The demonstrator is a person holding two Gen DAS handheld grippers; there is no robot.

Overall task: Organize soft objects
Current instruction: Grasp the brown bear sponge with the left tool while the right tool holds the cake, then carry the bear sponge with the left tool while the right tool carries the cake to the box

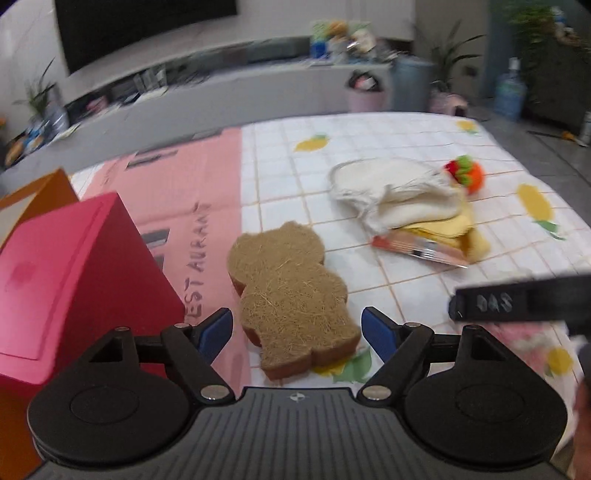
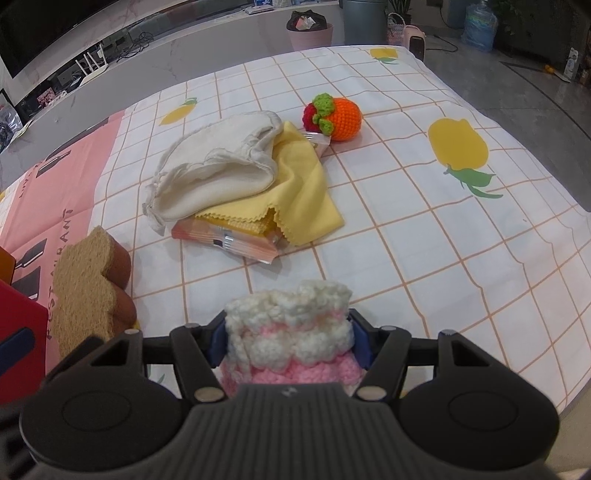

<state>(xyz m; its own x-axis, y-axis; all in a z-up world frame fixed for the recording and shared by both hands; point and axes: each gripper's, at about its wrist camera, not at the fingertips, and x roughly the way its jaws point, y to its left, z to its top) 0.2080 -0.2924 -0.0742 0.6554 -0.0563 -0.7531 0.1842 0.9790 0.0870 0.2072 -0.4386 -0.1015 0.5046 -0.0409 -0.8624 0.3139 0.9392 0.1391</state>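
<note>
At six o'clock in the right wrist view, right tool [image 2: 288, 341] clamped on a pink-and-white crocheted piece [image 2: 291, 332], blue pads pressed into its sides. At six o'clock in the left wrist view, left tool [image 1: 297, 332] spread wide apart, nothing between the pads, poised just over the near end of a brown bear-shaped scrubbing sponge [image 1: 291, 295] lying flat on the tabletop [image 1: 406, 288]. At nine o'clock from that sponge, a red box [image 1: 74, 273] with an orange box [image 1: 40, 192] behind it. Under both, a pink printed sheet [image 1: 192, 192] beside a white checked cloth with yellow fruit prints [image 2: 443, 240]. Farther out, toward one o'clock of the sponge, a heap: cream drawstring bag [image 2: 218, 166] on top of a yellow cloth [image 2: 306, 192], with an orange-striped packet [image 2: 229, 242] poking out at the near side. Beyond the heap, at twelve to one o'clock, a crocheted orange ball with green and red trim [image 2: 338, 118], just beside the yellow cloth. Past the tabletop edge, a pink bin [image 2: 310, 33], blurred shelving and plants.
</note>
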